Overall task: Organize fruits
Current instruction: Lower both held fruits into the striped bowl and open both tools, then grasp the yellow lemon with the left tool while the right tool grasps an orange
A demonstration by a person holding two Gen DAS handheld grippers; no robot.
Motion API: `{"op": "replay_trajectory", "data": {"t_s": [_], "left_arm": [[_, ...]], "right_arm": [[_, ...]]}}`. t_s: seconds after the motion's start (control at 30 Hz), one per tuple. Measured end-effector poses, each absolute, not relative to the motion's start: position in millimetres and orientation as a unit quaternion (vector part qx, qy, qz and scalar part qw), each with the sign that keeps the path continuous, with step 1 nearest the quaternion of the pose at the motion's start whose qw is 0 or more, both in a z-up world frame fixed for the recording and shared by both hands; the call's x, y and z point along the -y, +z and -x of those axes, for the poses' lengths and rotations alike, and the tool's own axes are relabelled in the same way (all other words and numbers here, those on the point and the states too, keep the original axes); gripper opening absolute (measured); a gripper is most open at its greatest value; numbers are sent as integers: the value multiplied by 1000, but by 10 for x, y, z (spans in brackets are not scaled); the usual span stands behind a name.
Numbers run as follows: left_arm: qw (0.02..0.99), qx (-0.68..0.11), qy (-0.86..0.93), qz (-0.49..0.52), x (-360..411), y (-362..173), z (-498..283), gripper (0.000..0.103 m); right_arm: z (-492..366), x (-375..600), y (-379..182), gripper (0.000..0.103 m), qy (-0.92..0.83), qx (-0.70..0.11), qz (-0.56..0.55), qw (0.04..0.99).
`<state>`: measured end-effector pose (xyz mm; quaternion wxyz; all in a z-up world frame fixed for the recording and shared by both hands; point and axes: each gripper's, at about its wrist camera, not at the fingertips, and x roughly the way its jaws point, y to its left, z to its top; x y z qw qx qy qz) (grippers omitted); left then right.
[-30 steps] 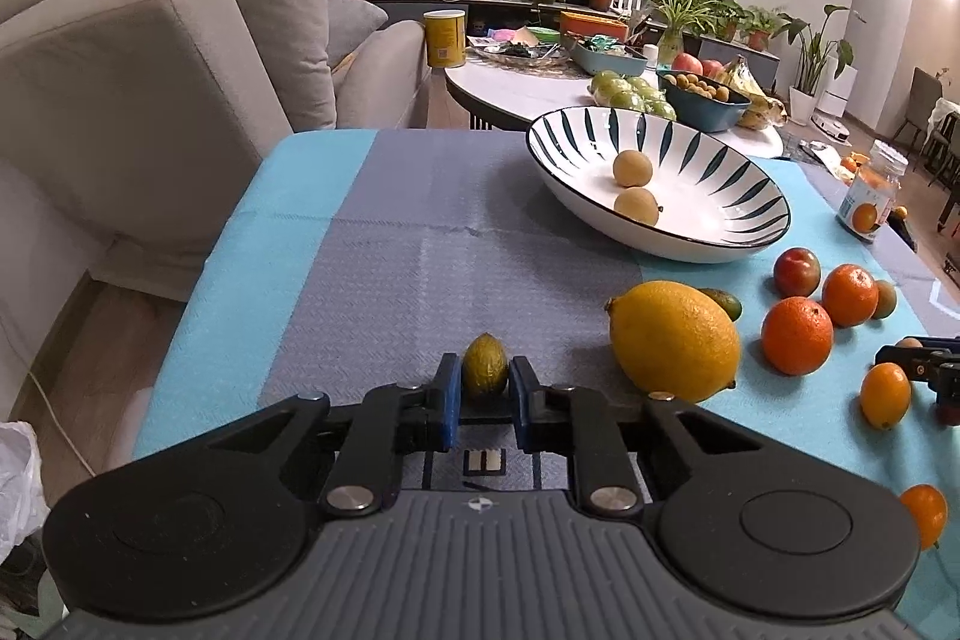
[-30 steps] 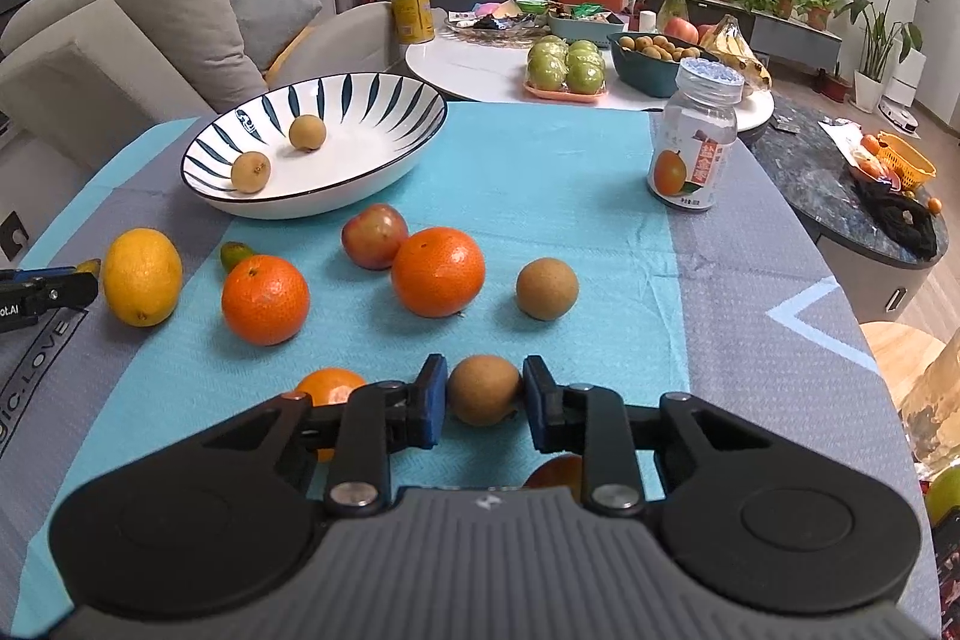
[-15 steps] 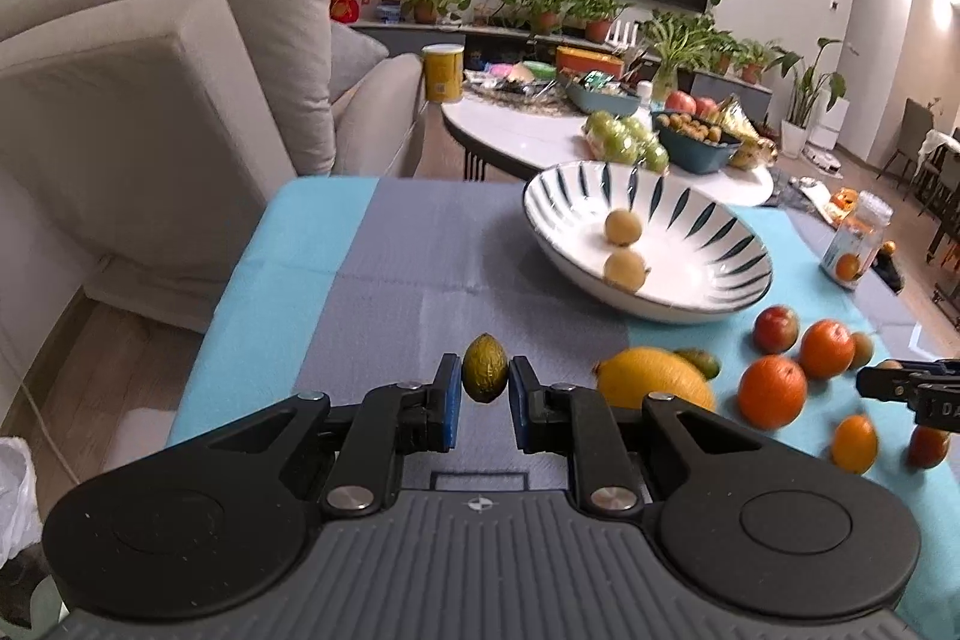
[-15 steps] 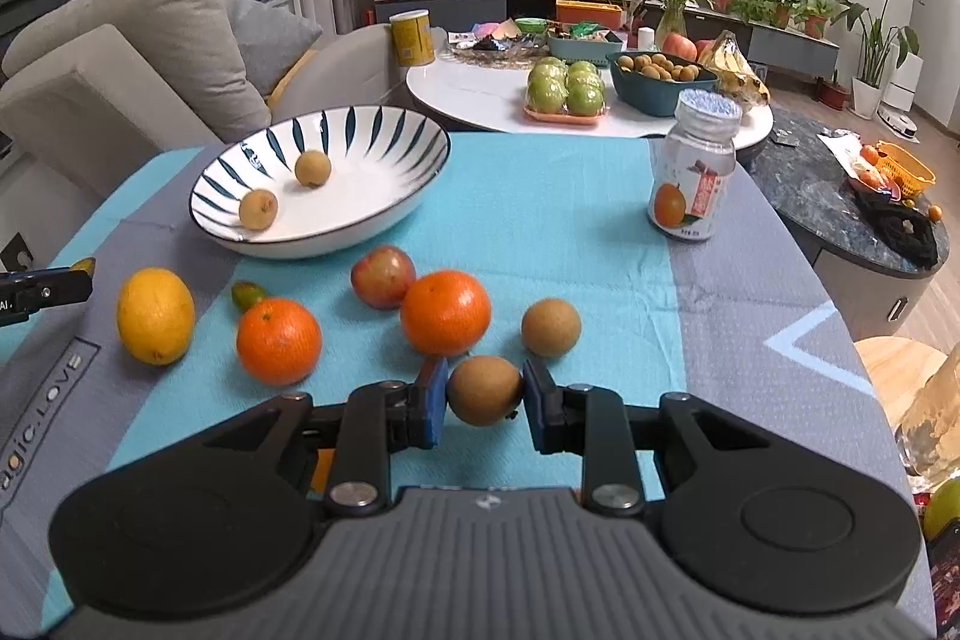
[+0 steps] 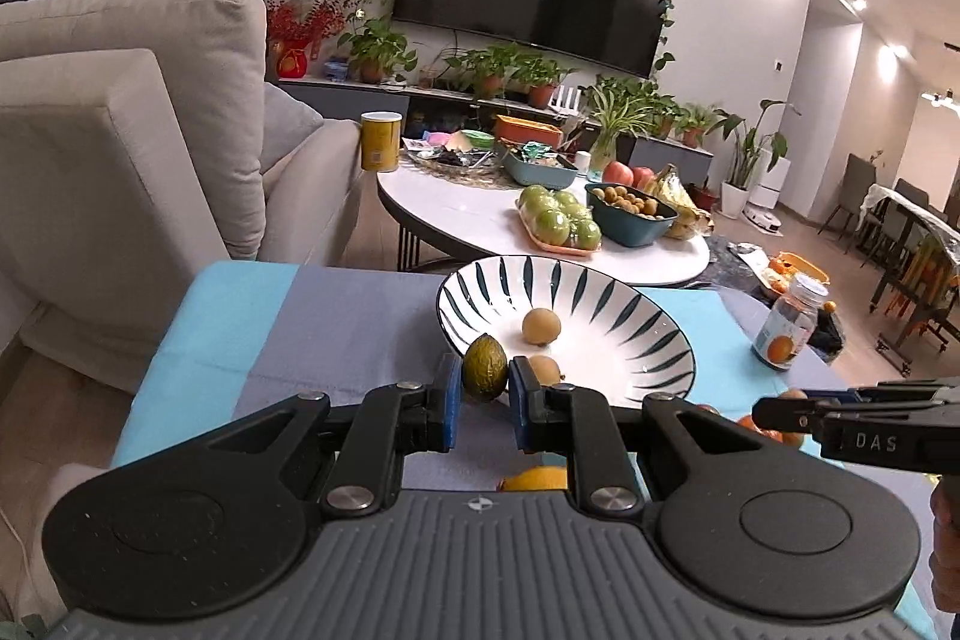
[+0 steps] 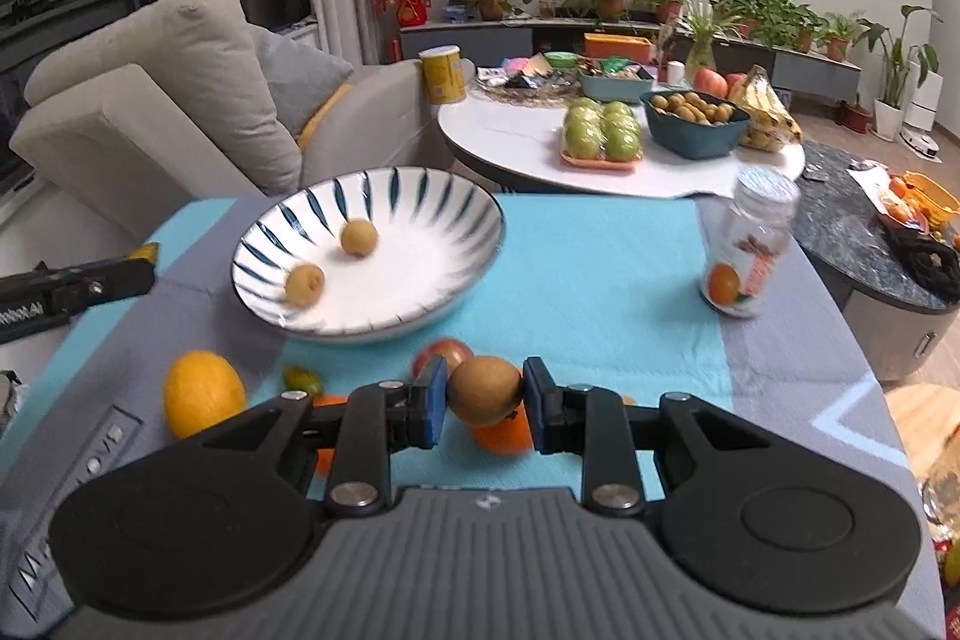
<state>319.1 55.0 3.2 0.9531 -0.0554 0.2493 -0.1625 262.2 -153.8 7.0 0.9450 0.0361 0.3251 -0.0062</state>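
- The left hand-held gripper (image 5: 485, 403) pinches a small dark-green oval fruit (image 5: 483, 368) between its blue pads, clear of the table (image 5: 336, 334); seen along that gripper, the fruit hangs just at the near rim of the striped bowl (image 5: 600, 292).
- The right hand-held gripper (image 6: 485, 403) is pressed onto a round brown fruit (image 6: 483, 389), also lifted off the cloth, with the bowl at about 11 o'clock from it.
- Two small tan fruits (image 6: 358, 237) already lie inside the bowl, one nearer its rim at 7 o'clock, the other closer to the middle.
- Still loose on the table near the right gripper: a lemon (image 6: 203, 391) at 9 o'clock, a small green fruit (image 6: 302, 377) beside it, a reddish apple (image 6: 447, 351) and an orange (image 6: 504, 433) partly hidden behind the held fruit.
- A clear jar with an orange on its label (image 6: 750, 250) stands at 2 o'clock, well apart from the bowl.
- To my eye the step in hand is carrying: both fruits are picked and on their way to the bowl.
- Next each gripper needs to come over the bowl's open middle, dip low, then spread its jaws so the fruit settles without rolling out or knocking the two already there; the grippers should keep clear of each other above the dish.
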Motion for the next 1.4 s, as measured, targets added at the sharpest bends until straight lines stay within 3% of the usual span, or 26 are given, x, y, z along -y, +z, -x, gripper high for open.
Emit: {"op": "replay_trajectory", "data": {"t_s": [0.8, 1.4], "left_arm": [[936, -287, -192, 63, -212, -188, -3689, 16], [938, -285, -193, 47, -266, -133, -3441, 23]], "right_arm": [[-3182, 1323, 8, 86, 30, -333, -41, 942], [-2982, 1475, -31, 87, 26, -346, -64, 936]]}}
